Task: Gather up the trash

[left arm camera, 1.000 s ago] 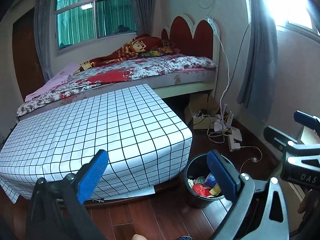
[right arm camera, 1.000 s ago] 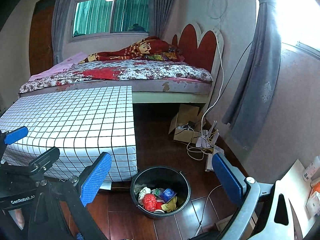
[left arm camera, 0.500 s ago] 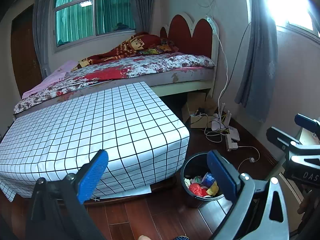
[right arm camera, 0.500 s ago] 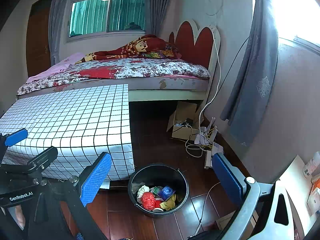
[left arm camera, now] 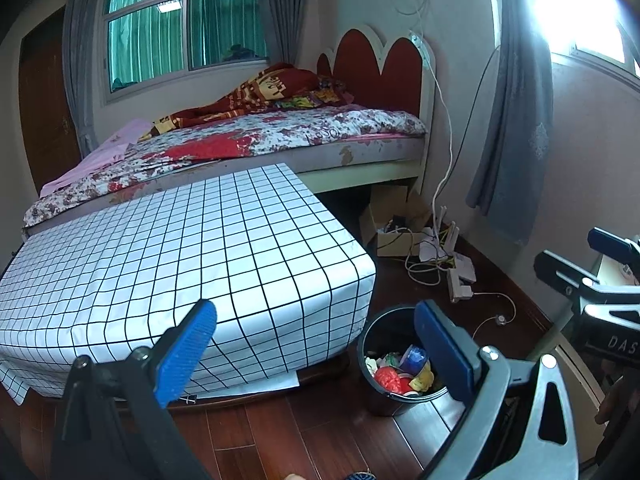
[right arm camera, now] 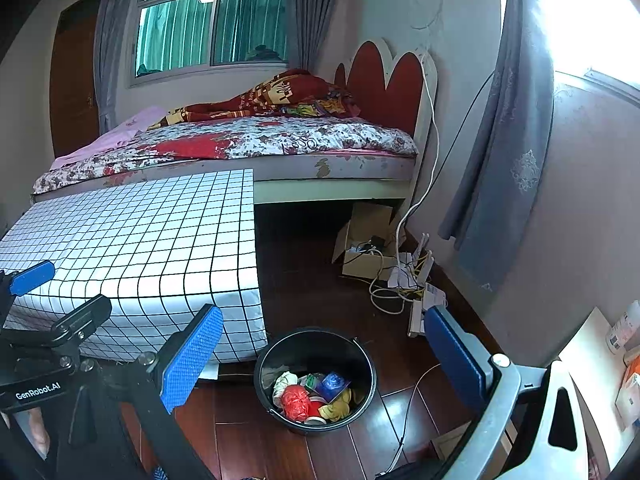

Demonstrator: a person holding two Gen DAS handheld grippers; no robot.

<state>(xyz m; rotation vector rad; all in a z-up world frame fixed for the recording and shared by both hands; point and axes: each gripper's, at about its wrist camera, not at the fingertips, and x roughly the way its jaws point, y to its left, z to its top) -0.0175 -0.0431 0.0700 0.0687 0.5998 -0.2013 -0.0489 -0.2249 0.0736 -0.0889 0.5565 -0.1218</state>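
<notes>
Both tongs are wide apart and hold nothing: the left gripper (left arm camera: 316, 350) and the right gripper (right arm camera: 324, 354) hang above the black bucket (right arm camera: 360, 354) (trash (right arm camera: 296, 402) sits inside) beside the checkered table (right arm camera: 140, 248)

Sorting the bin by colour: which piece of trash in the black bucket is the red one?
The crumpled red wad at the front of the black bucket. The blue wrapper lies behind it, the white wad to its left.

Wooden floor (right arm camera: 320, 288) bears black bin (right arm camera: 316, 344), cables (right arm camera: 384, 292).
</notes>
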